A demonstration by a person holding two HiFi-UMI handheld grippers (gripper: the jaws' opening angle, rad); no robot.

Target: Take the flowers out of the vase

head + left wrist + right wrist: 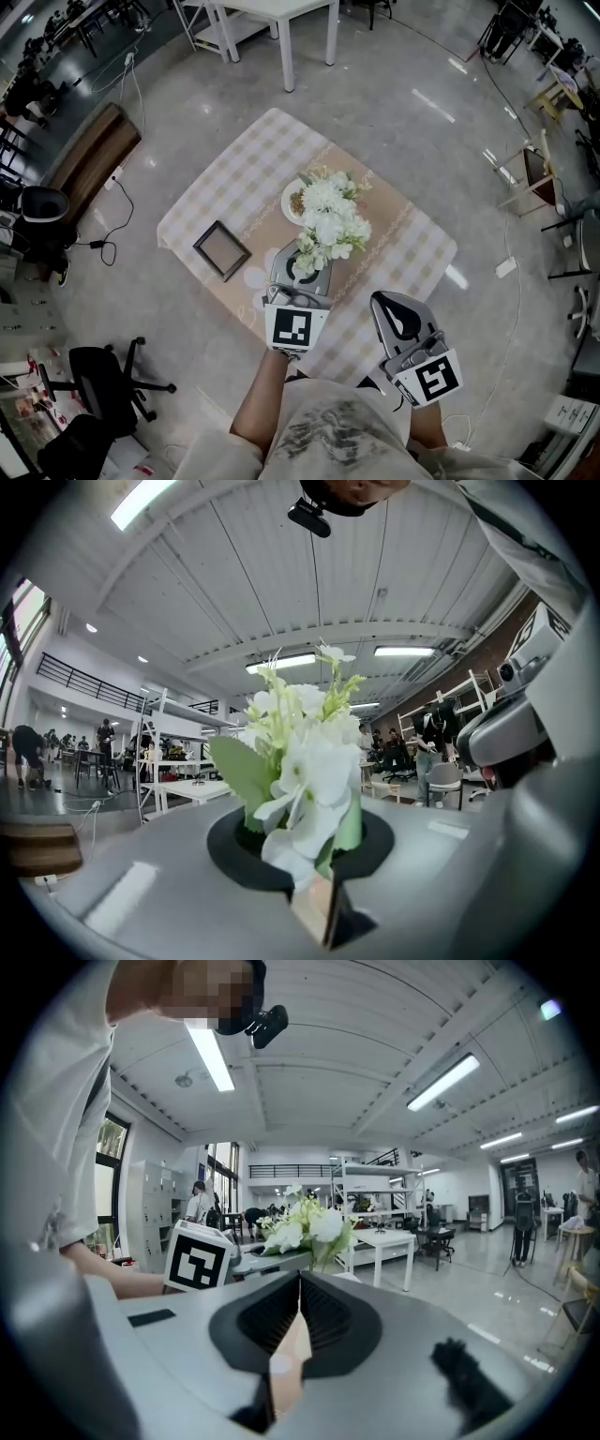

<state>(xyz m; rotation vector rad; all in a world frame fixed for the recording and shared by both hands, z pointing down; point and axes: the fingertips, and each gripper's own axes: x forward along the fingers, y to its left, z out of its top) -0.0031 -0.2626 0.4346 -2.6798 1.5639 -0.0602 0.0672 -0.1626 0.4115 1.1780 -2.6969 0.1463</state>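
- Nearest the person, the right gripper (pixel 398 314) hangs off the table's edge, its claw pressed together on nothing.
- Just beside it, the left gripper (pixel 302 267) pinches the flowers (pixel 330 220) low down, with the blooms spreading beyond the jaw tips.
- The white bunch sits above the checked table (pixel 234 178), partly covering a white round vessel (pixel 290 202), probably the vase. Whether the stems are fully clear of it cannot be told.
- The bunch looks light and soft, with petals that crush easily, so the grip belongs on the gathered stems below the leaves, never on the heads.
- Only the head view shows the vessel and a dark picture frame (pixel 222 249). Only the left gripper view shows the leaf and stems squeezed between the pads.
- Across the hall, the right gripper view shows white tables (pixel 394 1237) and distant people.
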